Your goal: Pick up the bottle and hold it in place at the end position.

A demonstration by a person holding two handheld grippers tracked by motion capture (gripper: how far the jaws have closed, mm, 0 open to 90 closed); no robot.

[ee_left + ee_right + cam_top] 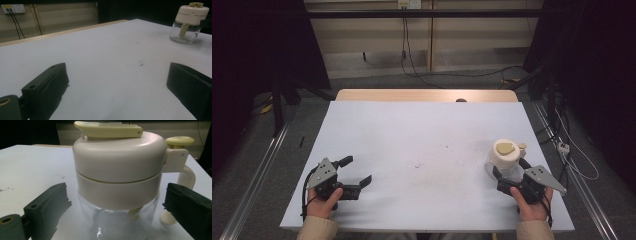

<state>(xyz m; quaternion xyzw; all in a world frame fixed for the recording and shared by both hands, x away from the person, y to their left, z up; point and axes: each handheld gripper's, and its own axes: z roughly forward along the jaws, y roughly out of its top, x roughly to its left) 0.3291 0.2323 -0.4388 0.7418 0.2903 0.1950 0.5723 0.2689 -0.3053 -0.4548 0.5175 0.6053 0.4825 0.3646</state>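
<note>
Glass jar (pixel 117 220) w/ a cream lid (pixel 117 160) sits right betw. the jaws of the right gripper (pixel 116 202), close in front of its camera. Jaws stand wide, one either side of the jar; whether either pad touches the glass is hard to tell from here, prob. a small gap on both sides. Jar body is clear, looks empty; a cream stem hangs down inside from the lid, seen from the left gripper view (pixel 183 30). Lid is a thick two-tier cap, seam running round its middle, w/ a pale yellow flip tab (pixel 107 130) lying flat on top. A cream handle (pixel 186 176) curves down the jar's side by the right-hand jaw, topped w/ a small yellow button (pixel 180 141).

In the high view the jar (pixel 506 157) stands upright on the white table (pixel 422 130), just ahead of the right gripper (pixel 507 180).

Left gripper (pixel 354 172) rests well apart from the jar, jaws spread wide, nothing betw. them but bare table; jar sits far ahead and to its right.
</note>
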